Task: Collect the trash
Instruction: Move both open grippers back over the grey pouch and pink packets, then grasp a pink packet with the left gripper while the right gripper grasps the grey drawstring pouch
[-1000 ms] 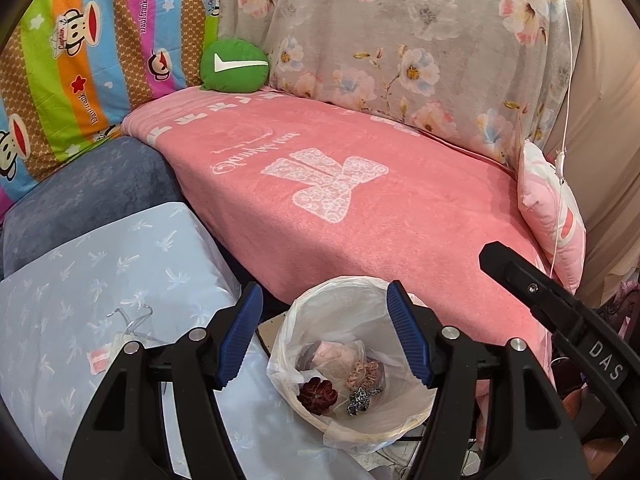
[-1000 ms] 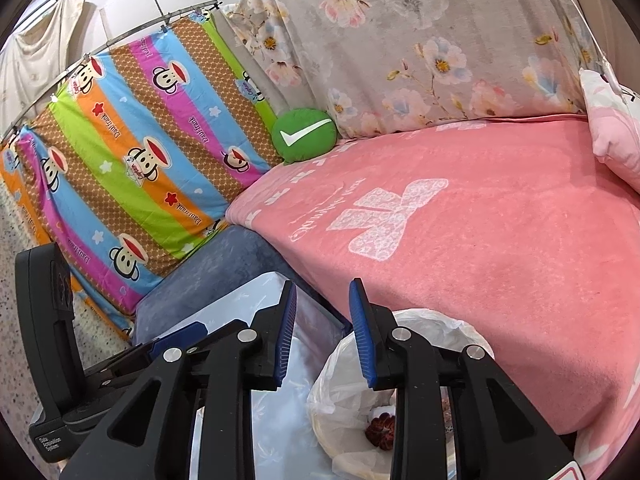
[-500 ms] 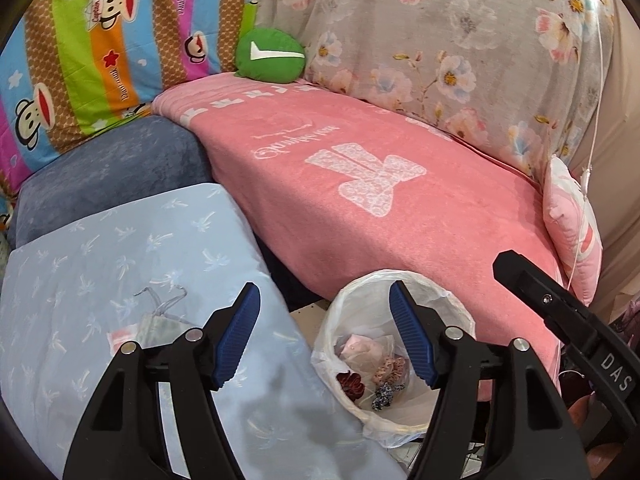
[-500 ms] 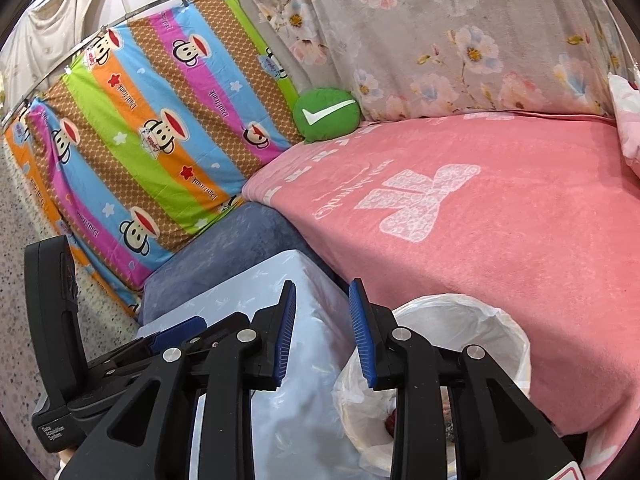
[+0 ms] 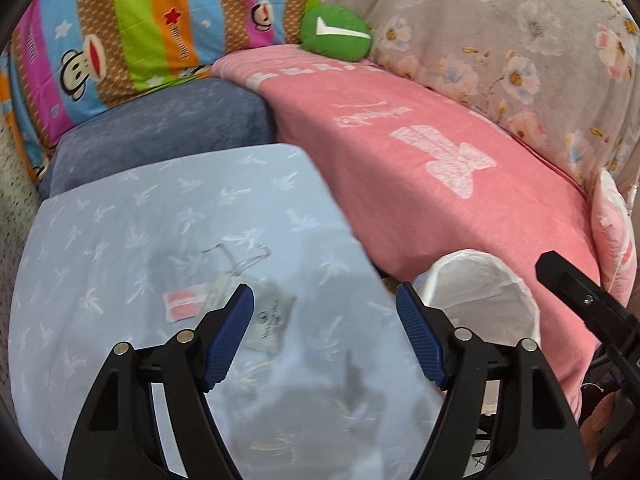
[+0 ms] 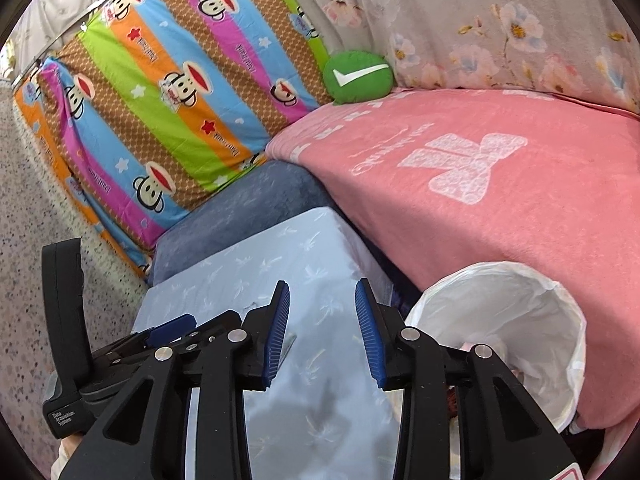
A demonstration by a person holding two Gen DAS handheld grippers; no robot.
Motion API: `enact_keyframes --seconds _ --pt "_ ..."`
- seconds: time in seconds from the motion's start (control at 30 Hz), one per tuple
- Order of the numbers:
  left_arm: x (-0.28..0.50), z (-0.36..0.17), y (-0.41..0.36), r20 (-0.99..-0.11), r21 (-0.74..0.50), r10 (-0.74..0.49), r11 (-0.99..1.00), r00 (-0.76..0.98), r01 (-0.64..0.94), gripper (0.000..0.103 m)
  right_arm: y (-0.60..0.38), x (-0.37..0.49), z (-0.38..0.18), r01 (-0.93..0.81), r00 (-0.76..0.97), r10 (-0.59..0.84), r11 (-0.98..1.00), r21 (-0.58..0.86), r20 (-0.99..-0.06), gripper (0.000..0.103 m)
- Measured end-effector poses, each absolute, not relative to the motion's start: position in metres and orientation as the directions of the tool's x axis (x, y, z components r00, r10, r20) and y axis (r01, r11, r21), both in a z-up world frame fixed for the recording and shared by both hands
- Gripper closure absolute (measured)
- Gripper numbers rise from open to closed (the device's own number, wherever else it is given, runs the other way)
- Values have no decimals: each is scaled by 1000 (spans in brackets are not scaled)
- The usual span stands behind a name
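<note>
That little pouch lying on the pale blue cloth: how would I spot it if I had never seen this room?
Find the pale blue cloth beside the pink blanket. Near its middle, just ahead of the left gripper, lies a small whitish pouch with a looped string. Its neighbour is a flat pink slip; the pouch is pale grey-white.

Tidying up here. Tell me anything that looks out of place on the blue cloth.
A pink paper scrap, a small grey pouch and a thin looped string lie loose on the blue cloth, though the lined bin stands beside it. Both grippers, left and right, are open and empty.
</note>
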State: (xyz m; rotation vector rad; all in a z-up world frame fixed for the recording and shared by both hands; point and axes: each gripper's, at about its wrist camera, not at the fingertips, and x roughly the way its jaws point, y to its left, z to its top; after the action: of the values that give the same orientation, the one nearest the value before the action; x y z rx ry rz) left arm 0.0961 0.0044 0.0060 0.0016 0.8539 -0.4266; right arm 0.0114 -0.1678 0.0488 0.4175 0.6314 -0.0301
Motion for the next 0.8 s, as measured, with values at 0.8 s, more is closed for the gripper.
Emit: enact_keyframes --seconds 0.8 --pt "138 -77 109 -838 -123 -188 980 512 158 18 -61 114 -73 71 581 232 941 332 -780 68"
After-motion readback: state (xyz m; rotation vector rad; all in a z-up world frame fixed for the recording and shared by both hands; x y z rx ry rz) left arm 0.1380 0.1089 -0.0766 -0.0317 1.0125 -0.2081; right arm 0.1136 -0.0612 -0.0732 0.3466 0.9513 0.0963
